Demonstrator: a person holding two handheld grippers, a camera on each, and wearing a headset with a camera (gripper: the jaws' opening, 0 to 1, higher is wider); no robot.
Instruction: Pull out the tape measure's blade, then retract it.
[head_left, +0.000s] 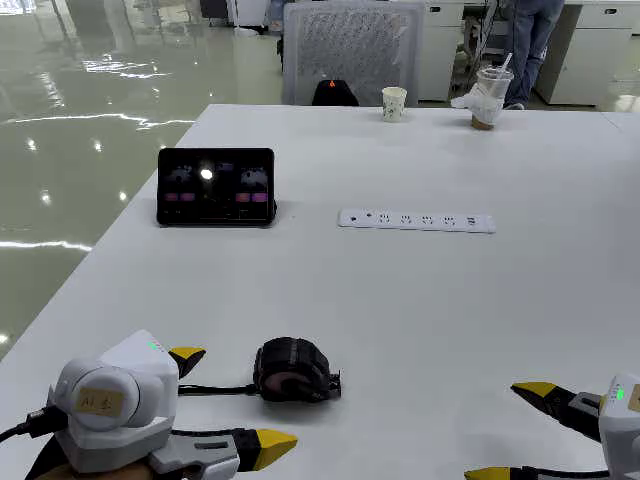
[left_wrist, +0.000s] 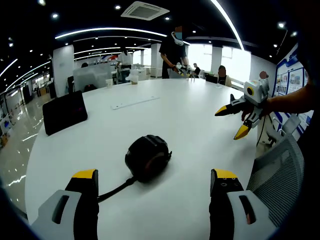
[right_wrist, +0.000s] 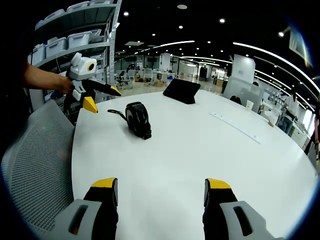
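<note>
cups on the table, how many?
2. A white paper cup stands at the far edge of the white table, in front of the grey mesh chair. A clear plastic cup with a straw stands to its right. More may sit out of frame.

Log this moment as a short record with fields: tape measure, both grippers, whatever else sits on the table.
Tape measure: black, lying on the white table, blade not pulled out, strap trailing toward the left gripper
Left gripper: open, close to the tape measure, not touching it
Right gripper: open, farther off, holding nothing
Also on table: tablet, power strip, paper cup, plastic cup with straw
</note>
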